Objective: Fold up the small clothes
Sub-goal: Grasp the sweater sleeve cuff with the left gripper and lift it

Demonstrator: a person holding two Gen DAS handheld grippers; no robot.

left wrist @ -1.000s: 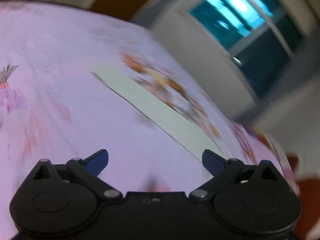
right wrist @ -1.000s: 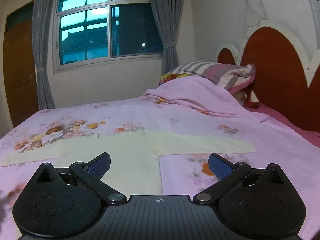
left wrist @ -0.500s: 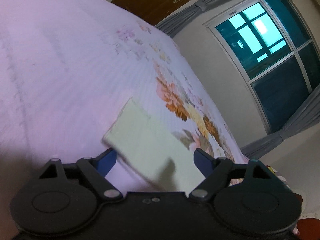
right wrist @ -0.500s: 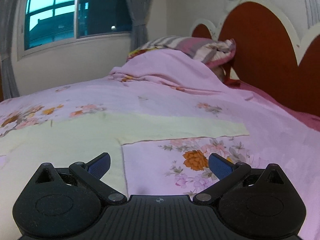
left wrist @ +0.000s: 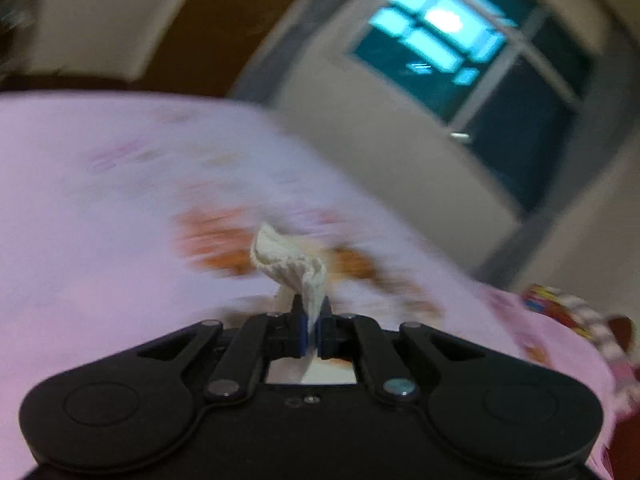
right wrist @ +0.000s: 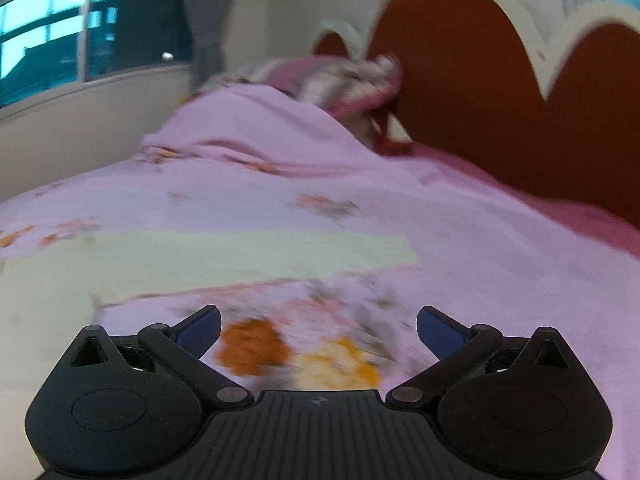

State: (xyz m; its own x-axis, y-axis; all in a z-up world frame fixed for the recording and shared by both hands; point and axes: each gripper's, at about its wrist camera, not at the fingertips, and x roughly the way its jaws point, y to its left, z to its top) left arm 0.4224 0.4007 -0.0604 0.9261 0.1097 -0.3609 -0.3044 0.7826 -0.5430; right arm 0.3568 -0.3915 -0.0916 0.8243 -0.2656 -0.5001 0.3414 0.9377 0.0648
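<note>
Your left gripper (left wrist: pixel 311 322) is pinched tight on a sleeve cuff (left wrist: pixel 294 266) of the pale yellow garment, and the bunched ribbed cloth stands up just ahead of the fingertips, raised off the pink floral bedspread (left wrist: pixel 100 240). The tool is rolled to one side, so the window (left wrist: pixel 472 68) tilts.

Your right gripper (right wrist: pixel 318 330) sits level and low over the bedspread (right wrist: pixel 440 232), fingers spread wide, holding nothing. The other sleeve (right wrist: pixel 248 250) lies flat ahead of it, with the garment's body to its left.
</note>
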